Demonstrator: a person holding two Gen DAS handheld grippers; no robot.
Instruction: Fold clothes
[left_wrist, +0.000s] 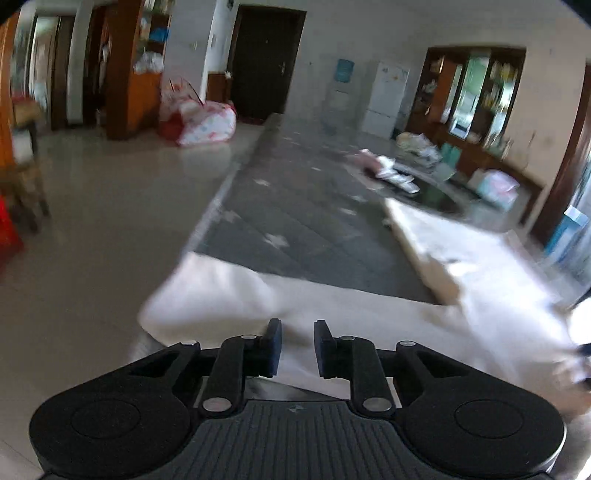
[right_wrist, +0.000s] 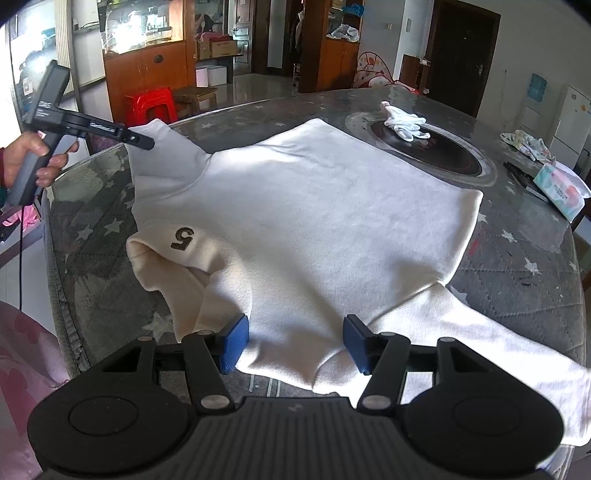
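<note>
A cream sweater (right_wrist: 314, 221) lies spread on the round table's grey star-patterned cover (right_wrist: 517, 280). One sleeve, marked with a dark "5" (right_wrist: 183, 236), is folded in at the near left, and the other sleeve (right_wrist: 498, 350) trails off to the right. My right gripper (right_wrist: 295, 345) is open, its blue pads (right_wrist: 234, 347) straddling the sweater's near edge without pressing it. In the right wrist view a hand holds my left gripper (right_wrist: 142, 139) over the sweater's far left corner. The blurred left wrist view shows the left gripper (left_wrist: 298, 347) with its jaws slightly apart above the white sweater (left_wrist: 369, 317).
A dark glass turntable (right_wrist: 424, 147) sits mid-table with white gloves (right_wrist: 400, 120) on it. A tissue pack (right_wrist: 561, 190) and a patterned cloth (right_wrist: 528, 144) lie at the right. Behind the table stand a red stool (right_wrist: 149, 103) and wooden cabinets. The table edge (right_wrist: 62, 258) drops to bare floor at the left.
</note>
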